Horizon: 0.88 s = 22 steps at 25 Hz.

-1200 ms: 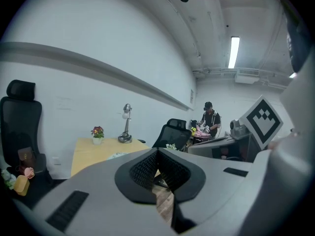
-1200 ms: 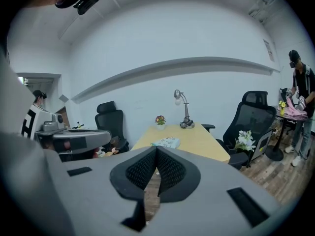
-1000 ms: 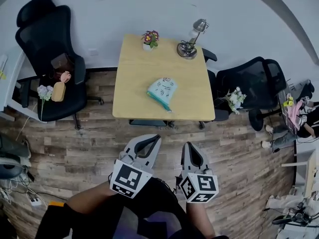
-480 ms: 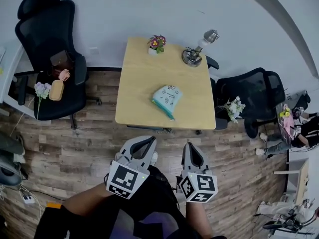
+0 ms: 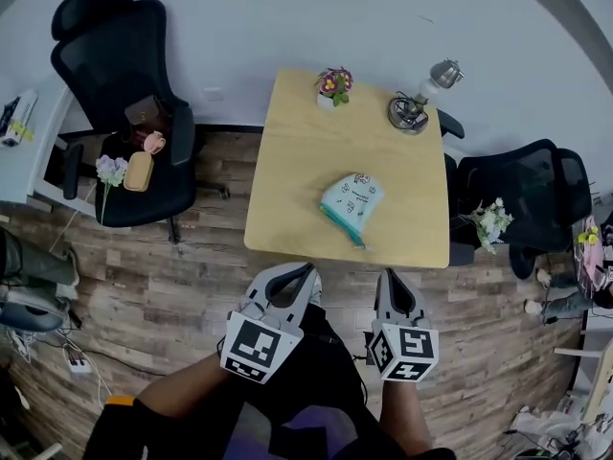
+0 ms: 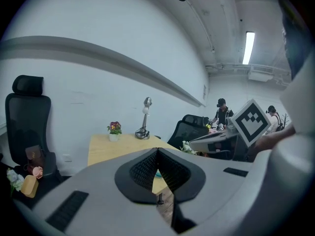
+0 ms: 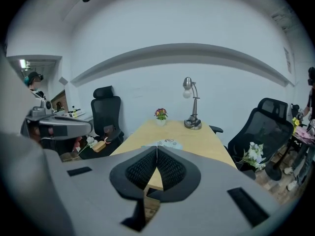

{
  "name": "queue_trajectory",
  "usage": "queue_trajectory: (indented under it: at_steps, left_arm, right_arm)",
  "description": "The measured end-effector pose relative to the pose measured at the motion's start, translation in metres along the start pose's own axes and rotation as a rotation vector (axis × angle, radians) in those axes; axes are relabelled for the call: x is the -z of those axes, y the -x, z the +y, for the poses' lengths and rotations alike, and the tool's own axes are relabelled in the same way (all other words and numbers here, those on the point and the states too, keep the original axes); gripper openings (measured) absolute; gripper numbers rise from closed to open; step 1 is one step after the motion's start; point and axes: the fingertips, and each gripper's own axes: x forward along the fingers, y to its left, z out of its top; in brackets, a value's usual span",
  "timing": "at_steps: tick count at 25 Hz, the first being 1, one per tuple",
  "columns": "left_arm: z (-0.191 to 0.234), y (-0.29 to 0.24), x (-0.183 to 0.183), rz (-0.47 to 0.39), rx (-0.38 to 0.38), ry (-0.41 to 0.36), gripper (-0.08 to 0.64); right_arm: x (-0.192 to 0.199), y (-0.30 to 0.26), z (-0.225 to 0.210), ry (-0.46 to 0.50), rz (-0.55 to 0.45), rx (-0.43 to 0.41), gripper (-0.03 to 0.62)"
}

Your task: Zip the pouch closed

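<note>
Soft, light-looking pouch [image 5: 351, 202] lies on the far table [image 5: 287, 180], probably best pinched by its zipper edge; left gripper [image 5: 306, 273] and right gripper [image 5: 394, 276] hover near, jaws together, empty.

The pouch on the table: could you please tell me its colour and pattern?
Pale teal pouch with small dark printed motifs; clearest in the head view.

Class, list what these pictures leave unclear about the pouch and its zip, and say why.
Head view: pouch too small to tell whether it is zipped.
Left gripper view: pouch almost wholly hidden behind the left hand-held gripper.
Right gripper view: pouch's near edge hidden behind the right hand-held gripper.
</note>
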Motion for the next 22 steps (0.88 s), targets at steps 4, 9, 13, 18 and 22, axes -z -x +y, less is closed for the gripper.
queue_trajectory:
  at_steps: [4, 9, 13, 18, 22]
  left_arm:
    - [0.003, -0.031, 0.002, 0.047, -0.002, -0.002, 0.009]
    - [-0.007, -0.065, 0.012, 0.115, 0.017, -0.009, 0.009]
    - [-0.01, -0.086, 0.024, 0.157, 0.018, -0.011, 0.009]
    - [-0.011, -0.108, 0.046, 0.208, 0.029, -0.012, 0.009]
    - [-0.01, -0.122, 0.065, 0.24, 0.037, -0.033, 0.011]
  right_arm:
    - [0.004, -0.027, -0.011, 0.061, 0.046, -0.034, 0.017]
    - [0.021, -0.053, -0.026, 0.086, 0.117, -0.089, 0.018]
    - [0.038, -0.071, -0.032, 0.144, 0.181, -0.132, 0.018]
    - [0.064, -0.09, -0.033, 0.288, 0.281, -0.182, 0.081]
    - [0.083, -0.104, -0.033, 0.423, 0.338, -0.22, 0.094]
